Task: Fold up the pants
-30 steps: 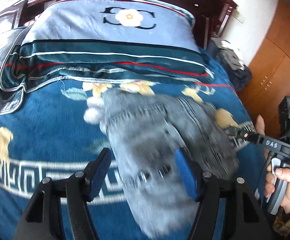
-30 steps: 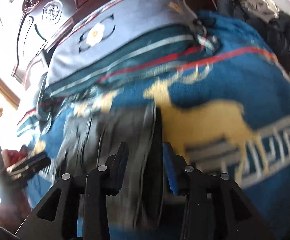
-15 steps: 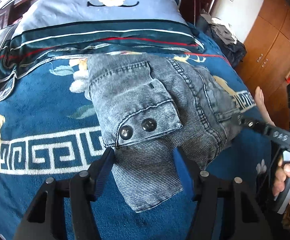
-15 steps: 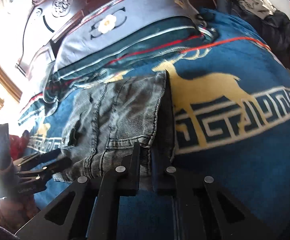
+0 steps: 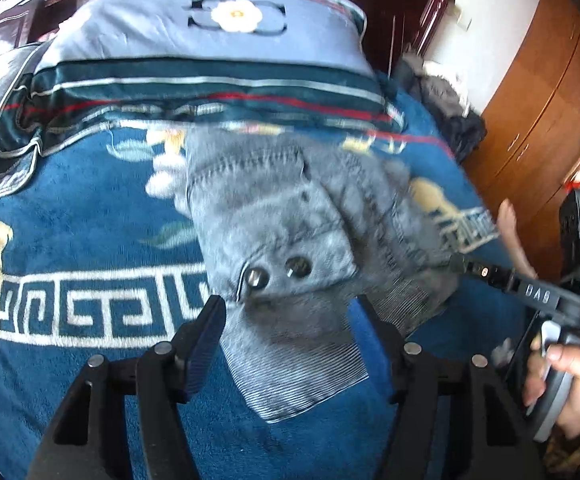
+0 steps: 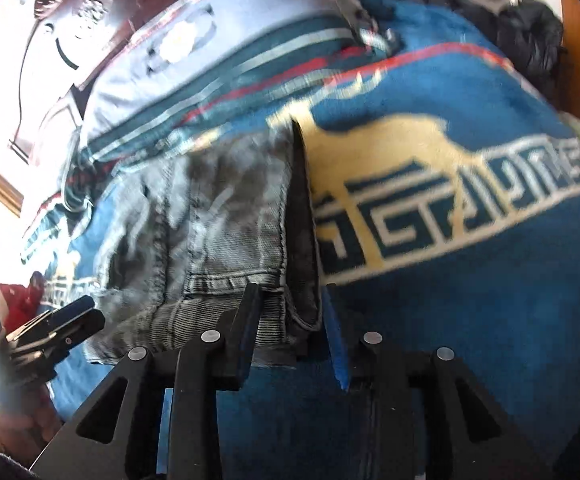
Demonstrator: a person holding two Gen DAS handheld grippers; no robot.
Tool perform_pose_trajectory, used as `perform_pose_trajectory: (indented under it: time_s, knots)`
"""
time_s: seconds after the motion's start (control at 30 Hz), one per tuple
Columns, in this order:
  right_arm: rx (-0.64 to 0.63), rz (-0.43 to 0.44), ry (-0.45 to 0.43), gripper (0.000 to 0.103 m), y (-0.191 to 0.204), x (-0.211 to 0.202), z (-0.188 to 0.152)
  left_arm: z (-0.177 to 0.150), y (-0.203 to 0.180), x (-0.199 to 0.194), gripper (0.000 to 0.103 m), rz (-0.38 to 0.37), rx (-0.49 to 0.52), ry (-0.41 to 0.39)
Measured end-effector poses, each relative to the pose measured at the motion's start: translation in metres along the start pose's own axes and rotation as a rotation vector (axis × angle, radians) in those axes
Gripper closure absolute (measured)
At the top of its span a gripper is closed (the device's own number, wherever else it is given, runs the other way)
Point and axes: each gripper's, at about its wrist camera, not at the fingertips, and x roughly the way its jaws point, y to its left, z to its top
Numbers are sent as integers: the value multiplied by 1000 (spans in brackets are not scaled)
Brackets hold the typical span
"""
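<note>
Grey denim pants (image 5: 290,216) lie folded into a compact bundle on the blue patterned blanket (image 5: 70,216), a pocket flap with two snaps facing up. My left gripper (image 5: 290,344) is open, its fingers either side of the bundle's near hem, not touching. My right gripper (image 6: 290,328) is open, its jaws straddling the near corner of the pants (image 6: 218,224). In the left wrist view the right gripper (image 5: 486,272) reaches the bundle's right edge. In the right wrist view the left gripper (image 6: 58,324) sits at the left.
A folded striped quilt and a grey pillow (image 5: 210,40) lie behind the pants. Dark clothes (image 5: 446,108) are piled at the bed's far right beside a wooden wardrobe (image 5: 542,92). A carved headboard (image 6: 70,20) stands behind.
The right gripper has opened and let go of the pants corner. The left gripper has stayed open and drawn back a little. The pants have settled on the blanket.
</note>
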Motion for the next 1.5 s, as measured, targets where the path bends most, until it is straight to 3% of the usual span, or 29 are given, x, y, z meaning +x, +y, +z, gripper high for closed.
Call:
perform_pose_trajectory:
  time_s: [0.1, 0.2, 0.3, 0.4, 0.5, 0.6, 0.7, 0.73, 1.3, 1.5]
  knots:
    - [-76, 4, -38, 72, 21, -9, -3, 3, -10, 9, 36, 40, 56, 22]
    - [-164, -8, -22, 72, 40, 3, -12, -6, -20, 29, 35, 107, 117, 72]
    - [-195, -40, 45, 72, 39, 28, -27, -13, -14, 37, 19, 131, 73, 78]
    - [-162, -12, 43, 72, 33, 30, -24, -12, -6, 39, 14, 120, 3, 89]
    - [-124, 6, 66, 72, 30, 26, -17, -11, -9, 35, 14, 144, 14, 86]
    - [-78, 29, 50, 65, 29, 14, -14, -10, -11, 31, 13, 161, 11, 73]
    - [-46, 48, 26, 46, 29, -1, -15, -8, -10, 26, 11, 168, -12, 65]
    - [-48, 45, 18, 44, 31, -5, -16, -8, -11, 23, 11, 171, -14, 62]
    - [-58, 29, -25, 26, 41, -45, -24, -6, -25, -21, 1, 185, 48, -12]
    - [-55, 2, -83, 24, 36, -62, -14, 2, -24, -27, 0, 189, 44, -35]
